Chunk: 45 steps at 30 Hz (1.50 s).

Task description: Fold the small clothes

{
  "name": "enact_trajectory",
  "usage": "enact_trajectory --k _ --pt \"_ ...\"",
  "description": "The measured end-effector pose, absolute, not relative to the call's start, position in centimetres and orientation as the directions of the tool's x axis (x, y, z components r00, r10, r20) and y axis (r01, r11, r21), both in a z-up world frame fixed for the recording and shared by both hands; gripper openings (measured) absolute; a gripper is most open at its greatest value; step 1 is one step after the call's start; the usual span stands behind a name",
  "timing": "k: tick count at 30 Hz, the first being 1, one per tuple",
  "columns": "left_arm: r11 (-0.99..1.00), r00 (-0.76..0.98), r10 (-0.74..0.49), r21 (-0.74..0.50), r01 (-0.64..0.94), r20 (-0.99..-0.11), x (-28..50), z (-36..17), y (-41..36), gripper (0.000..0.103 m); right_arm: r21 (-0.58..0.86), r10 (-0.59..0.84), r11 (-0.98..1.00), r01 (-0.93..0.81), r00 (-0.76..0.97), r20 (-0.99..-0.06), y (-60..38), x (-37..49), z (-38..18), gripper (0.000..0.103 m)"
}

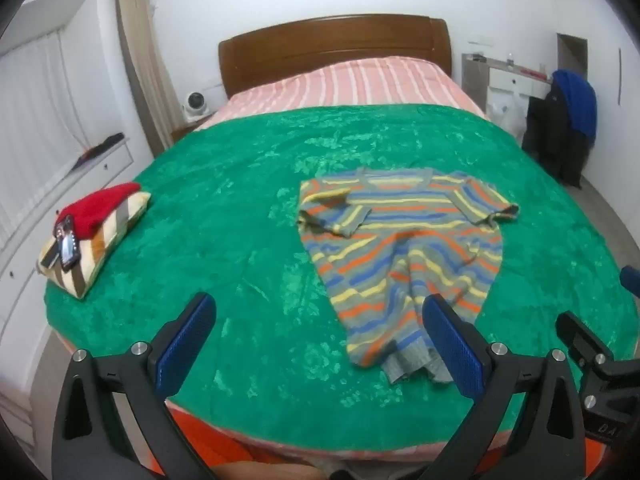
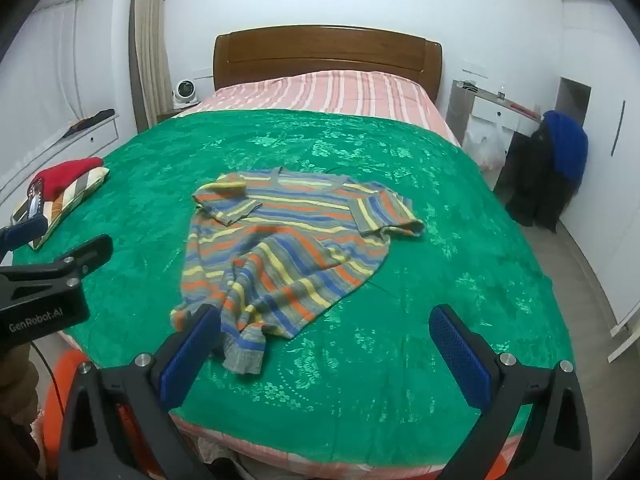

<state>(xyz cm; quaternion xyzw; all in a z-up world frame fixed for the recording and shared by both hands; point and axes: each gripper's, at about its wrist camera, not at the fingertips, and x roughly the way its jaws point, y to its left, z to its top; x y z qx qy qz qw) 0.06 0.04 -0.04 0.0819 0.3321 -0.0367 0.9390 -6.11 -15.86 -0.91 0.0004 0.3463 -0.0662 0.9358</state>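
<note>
A small striped shirt (image 1: 404,240) in grey, blue, orange and yellow lies rumpled on the green blanket (image 1: 240,208), collar toward the headboard, left sleeve folded inward, hem bunched at the near edge. It also shows in the right wrist view (image 2: 288,248). My left gripper (image 1: 320,320) is open and empty, just short of the hem, its right finger overlapping the hem's near corner in view. My right gripper (image 2: 326,328) is open and empty, its left finger by the hem's left corner.
A striped pillow (image 1: 100,240) with a red cloth (image 1: 100,208) and a phone (image 1: 66,248) lies at the blanket's left edge. A wooden headboard (image 1: 336,48) stands at the back. A chair with dark and blue clothes (image 2: 556,168) stands right of the bed.
</note>
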Motion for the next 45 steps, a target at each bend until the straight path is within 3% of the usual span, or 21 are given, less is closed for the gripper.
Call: enact_trajectory --k 17,45 --pt "0.968 0.694 -0.091 0.1 0.229 -0.714 -0.4 -1.9 -1.6 0.103 -0.057 -0.147 0.988 0.146 0.732 -0.665 -15.4 -6.2 -0.8 0.103" --pt "0.969 0.697 -0.078 0.111 0.222 -0.713 -0.8 -1.9 -1.5 0.103 -0.096 -0.203 0.978 0.186 0.729 -0.654 -15.3 -6.3 -0.5 0.103"
